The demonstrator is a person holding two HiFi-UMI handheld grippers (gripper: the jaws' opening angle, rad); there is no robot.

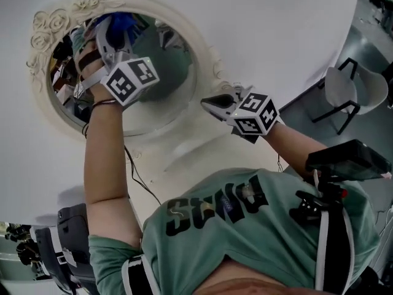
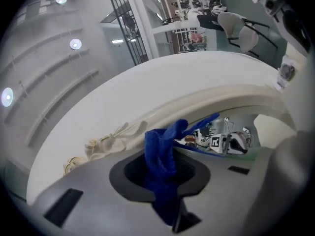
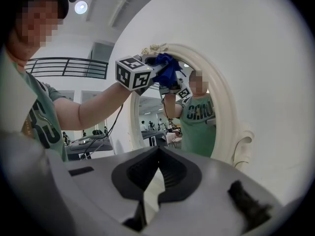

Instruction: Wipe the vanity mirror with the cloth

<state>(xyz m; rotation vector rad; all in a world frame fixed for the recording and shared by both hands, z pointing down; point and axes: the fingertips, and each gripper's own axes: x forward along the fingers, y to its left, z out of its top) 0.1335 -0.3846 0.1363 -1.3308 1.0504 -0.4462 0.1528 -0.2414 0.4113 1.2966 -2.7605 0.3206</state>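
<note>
A round vanity mirror [image 1: 175,82] in a carved cream frame sits against a plain white surface [image 1: 276,23]. The person's left gripper [image 1: 109,40] is clamped on a bunched blue cloth [image 1: 120,22]. It holds the cloth at the glass close to the frame's rose-carved edge, at the upper left of the head view. In the left gripper view the cloth [image 2: 162,156] fills the space between the jaws and spills out past them toward the frame.

The right gripper [image 1: 212,103] hovers just beside the frame on the opposite side. Its jaws are closed with nothing between them, and it takes no part in the wiping.

The wipe appears to be under way, with the cloth working one edge of the glass. The rest of the glass, as far as it shows, has no cloth on it. No smears or clean patches show, so how much is done cannot be judged.

Counted: one mirror, one cloth, two grippers, and one white-seated chair [image 1: 353,91] off to the side.
</note>
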